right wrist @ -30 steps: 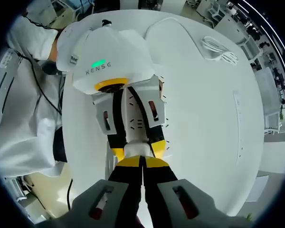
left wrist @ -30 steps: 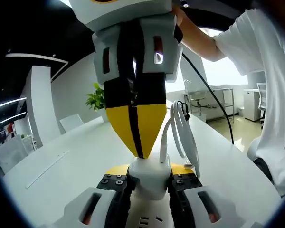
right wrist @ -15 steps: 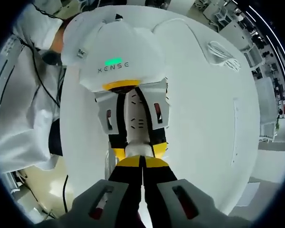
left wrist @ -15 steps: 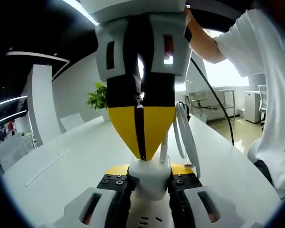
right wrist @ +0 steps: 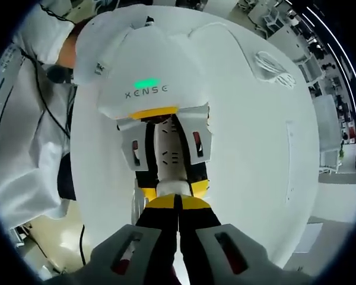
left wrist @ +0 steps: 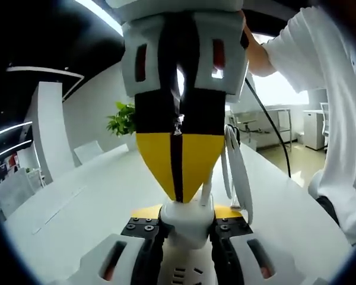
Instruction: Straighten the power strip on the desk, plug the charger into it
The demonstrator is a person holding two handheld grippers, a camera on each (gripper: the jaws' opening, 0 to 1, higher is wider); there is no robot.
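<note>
Charger [left wrist: 187, 215], a white block, sits clamped between the jaws of the left hand-held gripper [left wrist: 186, 224], directly over the power strip [left wrist: 183, 274] on the white worktop [left wrist: 77, 208]. Right hand-held gripper [left wrist: 177, 189] presses its closed yellow tips onto the charger's top, with a looped white cable [left wrist: 237, 172] just beside.

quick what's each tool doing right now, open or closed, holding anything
Left tool: closed on the white charger, above the power strip.
Right tool: jaws shut together, tips pressing down on the charger; nothing held between them.
</note>
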